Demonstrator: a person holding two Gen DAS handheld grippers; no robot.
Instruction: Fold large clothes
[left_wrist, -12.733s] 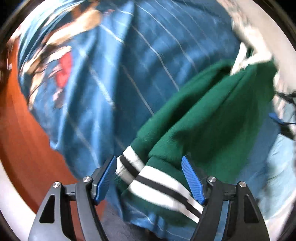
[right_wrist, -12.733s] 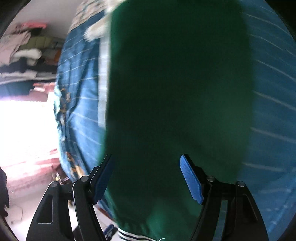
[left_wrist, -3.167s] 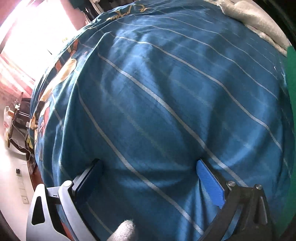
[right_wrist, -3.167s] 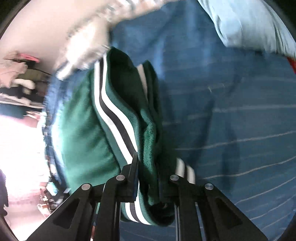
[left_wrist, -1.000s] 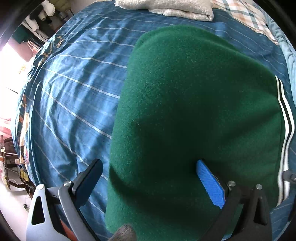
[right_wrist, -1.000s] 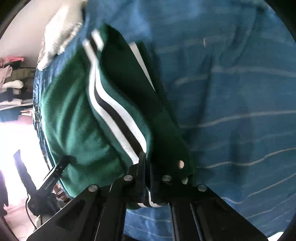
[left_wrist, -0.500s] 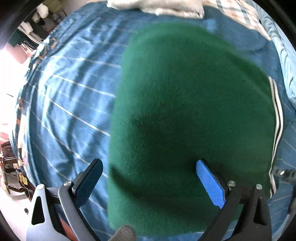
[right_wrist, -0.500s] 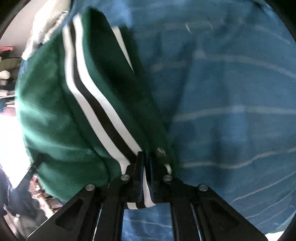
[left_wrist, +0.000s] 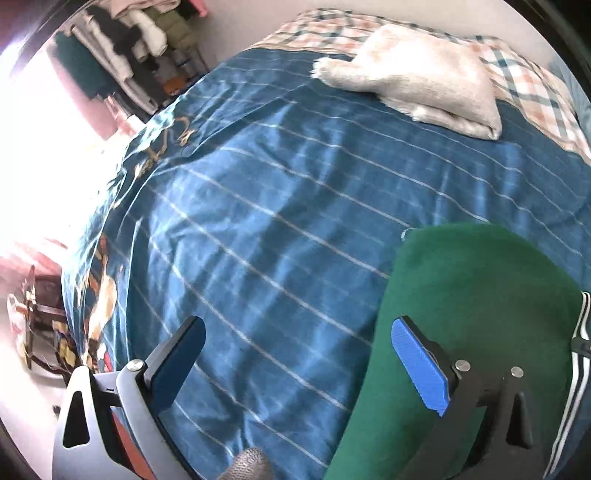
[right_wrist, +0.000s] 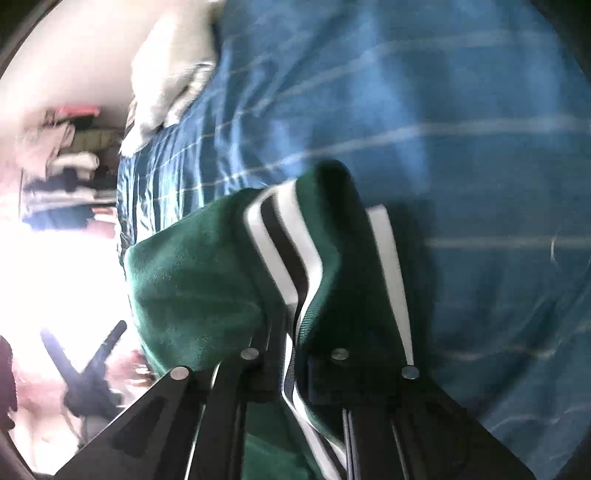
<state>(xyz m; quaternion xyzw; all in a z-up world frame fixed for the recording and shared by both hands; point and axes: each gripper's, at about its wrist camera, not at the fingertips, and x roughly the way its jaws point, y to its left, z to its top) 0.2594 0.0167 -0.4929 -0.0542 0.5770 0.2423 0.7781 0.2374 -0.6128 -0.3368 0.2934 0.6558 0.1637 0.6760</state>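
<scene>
A folded green sweater (left_wrist: 469, 317) lies on the striped blue bedspread (left_wrist: 280, 206), near the bed's front edge, its black-and-white striped hem pinched in the closed right gripper (right_wrist: 295, 354). The left gripper (left_wrist: 295, 354) hangs above the bedspread with its blue-padded fingers (left_wrist: 419, 363) spread apart and nothing between them. A folded white garment (left_wrist: 413, 77) rests at the bedspread's far edge.

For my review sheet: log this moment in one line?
right gripper shut on green sweater striped hem | left gripper open, empty | sweater folded on blue bedspread | white garment beyond
</scene>
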